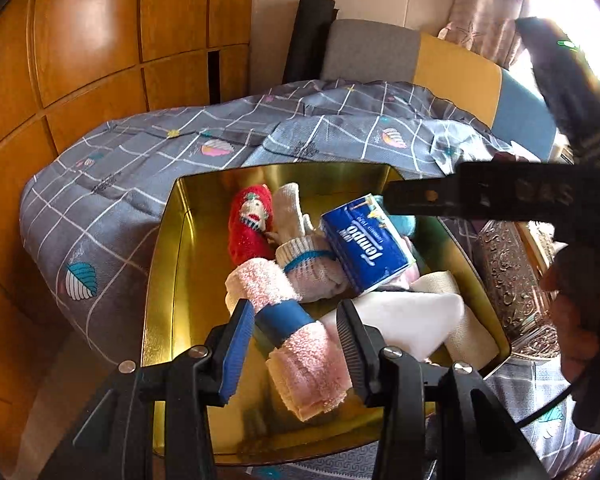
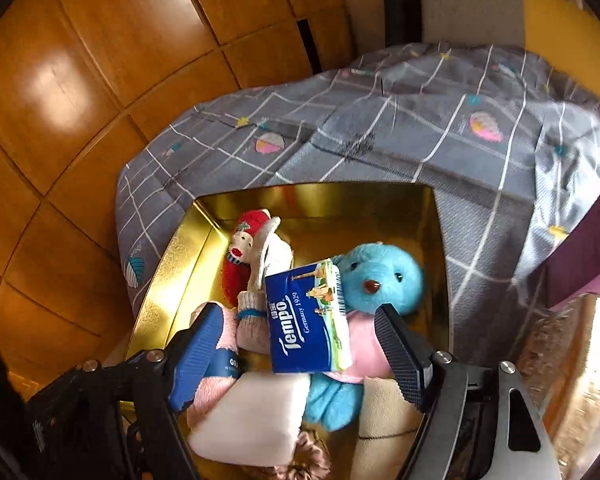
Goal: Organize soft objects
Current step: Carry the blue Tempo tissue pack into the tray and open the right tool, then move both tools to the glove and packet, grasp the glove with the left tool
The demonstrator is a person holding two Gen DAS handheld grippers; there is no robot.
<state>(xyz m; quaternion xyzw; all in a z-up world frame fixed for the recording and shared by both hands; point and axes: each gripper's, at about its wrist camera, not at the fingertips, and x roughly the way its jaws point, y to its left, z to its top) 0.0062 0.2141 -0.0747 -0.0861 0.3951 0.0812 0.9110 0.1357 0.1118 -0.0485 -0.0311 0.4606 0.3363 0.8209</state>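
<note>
An open gold tin [image 1: 164, 280] sits on a bed and holds several soft things. Among them are a red sock doll [image 1: 250, 224], a white knit sock [image 1: 308, 264], a white pad [image 2: 244, 420] and a blue teddy bear [image 2: 380, 276]. A blue Tempo tissue pack [image 2: 304, 320] leans tilted on the bear. My right gripper [image 2: 297, 310] stands open around the pack with gaps on both sides. A pink fluffy sock roll [image 1: 312, 364] with a blue band lies in the tin. My left gripper [image 1: 293, 312] hangs open above it, not pressing on it.
A grey checked quilt [image 1: 140, 160] surrounds the tin. Wooden wardrobe doors [image 1: 80, 40] stand at the left. An embossed metal lid [image 1: 512, 280] lies right of the tin, near a person's hand [image 1: 580, 320]. A purple box [image 2: 588, 256] is at the far right.
</note>
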